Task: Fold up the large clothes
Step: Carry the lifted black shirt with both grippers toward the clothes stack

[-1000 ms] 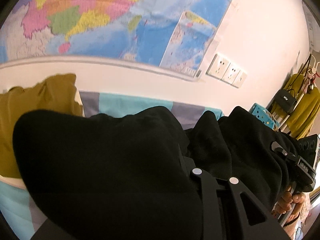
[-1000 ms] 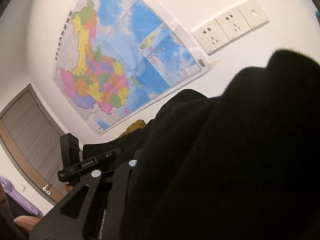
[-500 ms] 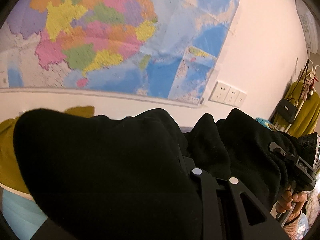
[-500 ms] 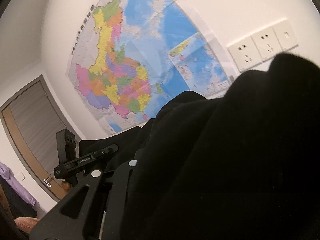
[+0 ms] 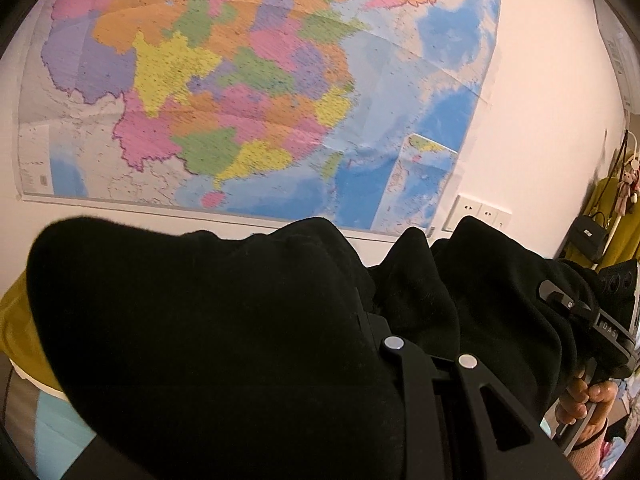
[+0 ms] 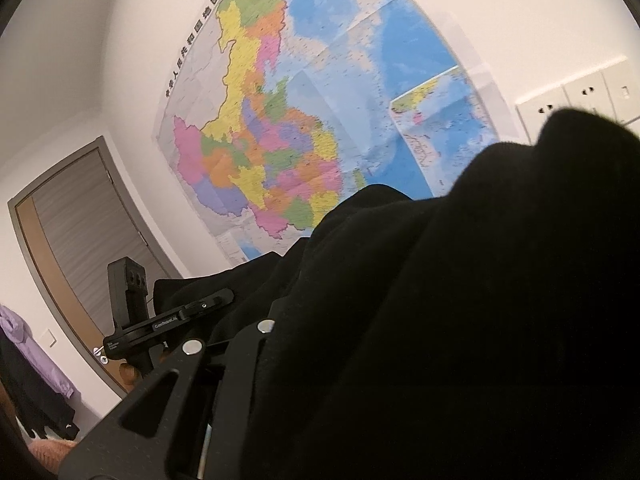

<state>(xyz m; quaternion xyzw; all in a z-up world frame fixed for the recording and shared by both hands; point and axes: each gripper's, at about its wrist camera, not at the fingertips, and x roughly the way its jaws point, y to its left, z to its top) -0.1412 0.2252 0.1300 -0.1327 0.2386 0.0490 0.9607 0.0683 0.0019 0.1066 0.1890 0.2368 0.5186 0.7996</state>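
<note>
A large black garment is held up in the air between both grippers and fills the lower half of both views. My left gripper is shut on one edge of it; the cloth drapes over the fingers and hides the tips. My right gripper is shut on another edge, its tips also buried in cloth. The right gripper shows at the right of the left wrist view, the left gripper at the left of the right wrist view. Both point upward at the wall.
A big coloured wall map and white wall sockets face me. A mustard pillow and a blue bed sheet lie low left. A coat rack with a yellow garment and black bag stands at right. A door is at left.
Both grippers have tilted and lifted upward with the black garment. The bed and pillow have dropped almost out of view and the map fills more of the frame.
</note>
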